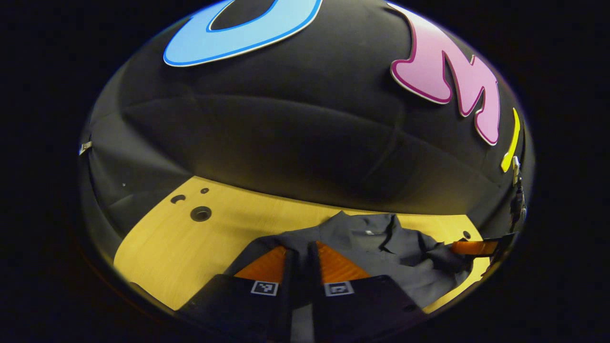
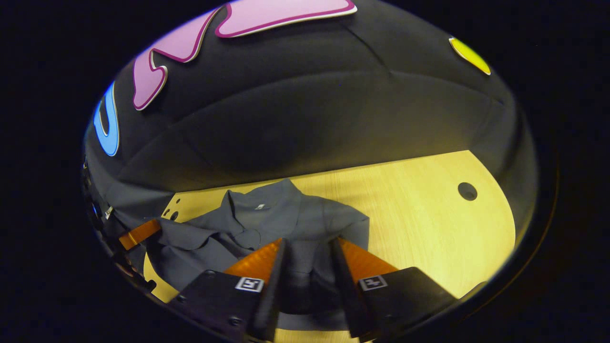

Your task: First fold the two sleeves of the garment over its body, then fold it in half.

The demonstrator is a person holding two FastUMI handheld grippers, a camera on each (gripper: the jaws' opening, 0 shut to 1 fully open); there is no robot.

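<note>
Two grippers work one shirt (image 2: 267,224), a dark grey collared garment lying on the table (image 2: 429,209), collar toward the back edge near the booth wall and body reaching the front edge.

Left gripper (image 1: 301,259): fingers nearly closed, a narrow slit between them, tips at the shirt's left shoulder area. Whether cloth is pinched in the slit cannot be told.

Right gripper (image 2: 307,252): fingers moderately spread, dark fabric visible between them; the fingers do not appear to press on it. It sits over the shirt's lower right part, near the front edge.

Condition of the shirt: the side seen on the right in the left gripper view is bunched and creased, not flat. Neither sleeve can be confirmed as folded cleanly.

Probable faults from this point:
- Gripping through two layers would drag the body along with the sleeve.
- Folding over the bunched area would lock the creases in and skew the half fold.
- With the hem at the front edge, a pull toward that edge could slide the shirt off the table.
- A shallow pinch may slip mid-fold.
</note>
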